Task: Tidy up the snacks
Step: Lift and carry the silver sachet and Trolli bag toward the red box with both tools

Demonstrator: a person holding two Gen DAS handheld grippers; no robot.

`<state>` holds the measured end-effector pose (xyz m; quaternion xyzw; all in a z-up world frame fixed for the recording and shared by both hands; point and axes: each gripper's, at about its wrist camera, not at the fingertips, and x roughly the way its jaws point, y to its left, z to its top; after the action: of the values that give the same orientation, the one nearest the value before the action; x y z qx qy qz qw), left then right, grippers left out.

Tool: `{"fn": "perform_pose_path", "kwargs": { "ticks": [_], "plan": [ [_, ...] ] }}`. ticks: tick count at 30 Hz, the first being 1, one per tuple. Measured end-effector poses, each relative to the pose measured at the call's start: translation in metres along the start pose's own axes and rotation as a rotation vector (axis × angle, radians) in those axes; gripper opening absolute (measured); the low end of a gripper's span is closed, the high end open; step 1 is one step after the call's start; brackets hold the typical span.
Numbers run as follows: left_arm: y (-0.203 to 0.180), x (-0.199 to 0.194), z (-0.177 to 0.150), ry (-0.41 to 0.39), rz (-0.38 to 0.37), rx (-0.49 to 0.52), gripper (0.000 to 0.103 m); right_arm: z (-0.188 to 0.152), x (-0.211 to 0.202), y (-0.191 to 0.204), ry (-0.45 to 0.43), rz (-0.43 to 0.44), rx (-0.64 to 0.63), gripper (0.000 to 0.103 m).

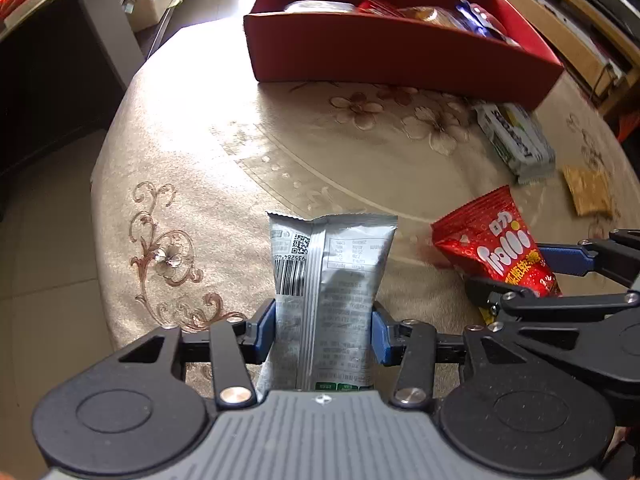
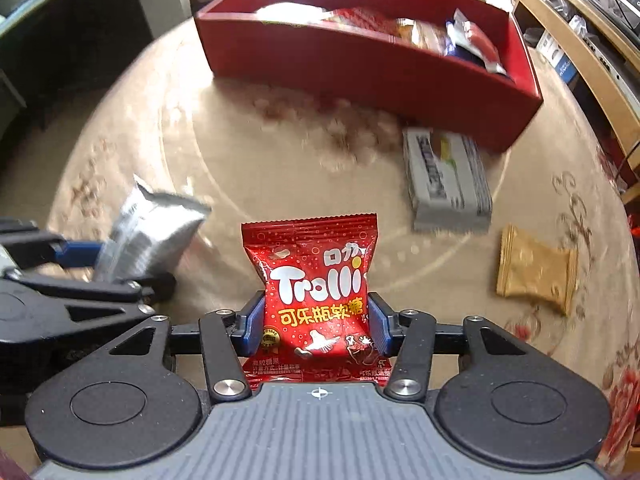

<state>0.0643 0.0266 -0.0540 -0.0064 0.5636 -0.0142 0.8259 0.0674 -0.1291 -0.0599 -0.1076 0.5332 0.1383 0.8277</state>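
Left wrist view showed me the silver snack packet (image 1: 330,276) at the lower centre of the frame, standing up between the blue pads (image 1: 267,330) of my left gripper (image 1: 325,330), which were squeezed in on both of its sides so the wrapper pinched at the waist; its barcode and printed back faced the camera. To the right of it in the same frame I saw the red Trolli candy bag (image 1: 494,248) clamped in my right gripper (image 1: 532,276), which entered from the right edge. In the right wrist view that red bag sat at the lower centre, pinched between the two blue pads (image 2: 252,320) with its label facing me, while the silver packet hung at the left edge. Both packets were lifted above the beige flowered tablecloth (image 1: 192,184). Farther up the frame, a red box (image 1: 360,52) stood on the table with several snacks already inside. Near its right corner lay a grey-and-white wrapped bar (image 2: 446,178), and lower right of that a small tan packet (image 2: 536,270), both flat on the cloth and apart from each other.
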Motion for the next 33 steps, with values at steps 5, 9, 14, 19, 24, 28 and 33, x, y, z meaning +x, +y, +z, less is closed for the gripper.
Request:
{"fn": "perform_pose_path", "kwargs": {
  "ticks": [5,9,14,19,24,28,33],
  "plan": [
    [-0.006,0.002,-0.001,-0.004,0.021,-0.002,0.046,-0.002,0.004,-0.004,0.000,0.011,-0.001,0.064],
    [-0.002,0.004,-0.001,-0.012,0.031,-0.017,0.054,-0.001,0.006,-0.006,0.000,0.010,-0.008,0.068],
    [0.011,0.010,-0.004,-0.012,0.055,-0.065,0.081,-0.001,0.008,-0.011,-0.005,0.031,0.001,0.069],
    [0.004,0.002,-0.007,-0.025,0.033,-0.049,0.057,-0.002,0.004,-0.003,0.003,0.001,-0.023,0.059],
    [-0.007,-0.006,-0.010,-0.020,0.021,-0.023,0.044,-0.010,-0.008,-0.005,-0.016,0.007,0.006,0.058],
    [-0.014,-0.015,-0.011,-0.031,-0.012,-0.032,0.041,-0.017,-0.021,-0.012,-0.049,0.001,0.054,0.058],
    [-0.021,-0.034,-0.012,-0.075,-0.012,-0.036,0.040,-0.027,-0.038,-0.021,-0.079,-0.008,0.086,0.058]
  ]
}}
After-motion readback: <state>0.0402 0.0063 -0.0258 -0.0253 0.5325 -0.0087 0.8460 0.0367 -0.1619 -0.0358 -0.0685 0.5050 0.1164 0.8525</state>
